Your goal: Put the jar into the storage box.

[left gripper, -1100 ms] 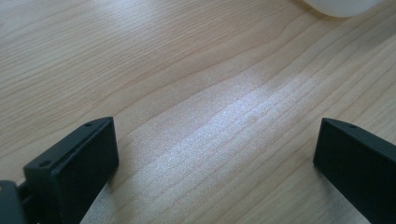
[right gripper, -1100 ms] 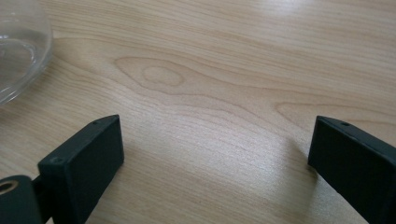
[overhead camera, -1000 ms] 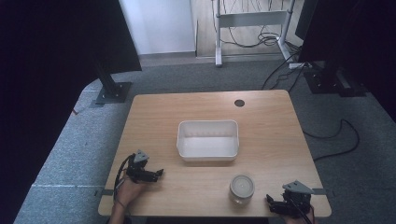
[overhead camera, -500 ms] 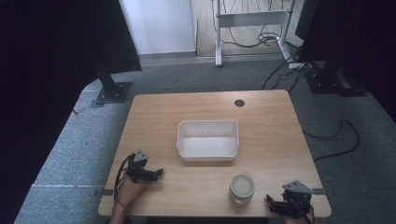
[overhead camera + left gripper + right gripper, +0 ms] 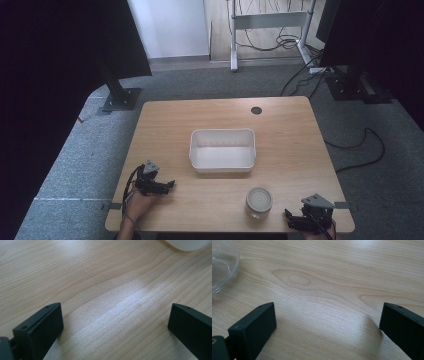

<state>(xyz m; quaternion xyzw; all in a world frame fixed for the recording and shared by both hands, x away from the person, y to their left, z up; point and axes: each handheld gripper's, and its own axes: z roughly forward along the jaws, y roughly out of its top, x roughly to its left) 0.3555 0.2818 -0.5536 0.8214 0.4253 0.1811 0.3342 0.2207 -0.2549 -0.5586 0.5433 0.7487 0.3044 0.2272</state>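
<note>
Resting left gripper [image 5: 170,184] and right gripper [image 5: 289,215] wide apart, jar [image 5: 259,201] near right

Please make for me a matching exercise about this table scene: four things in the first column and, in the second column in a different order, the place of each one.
Things:
1. white bin
2. glass jar
3. left gripper
4. round hole in the table

Places:
A. near the far edge of the wooden table
B. near the front edge, close to the right gripper
C. about the middle of the table
D. near the front left corner, jaws wide open over bare wood

Pairs: 1-C, 2-B, 3-D, 4-A
</note>
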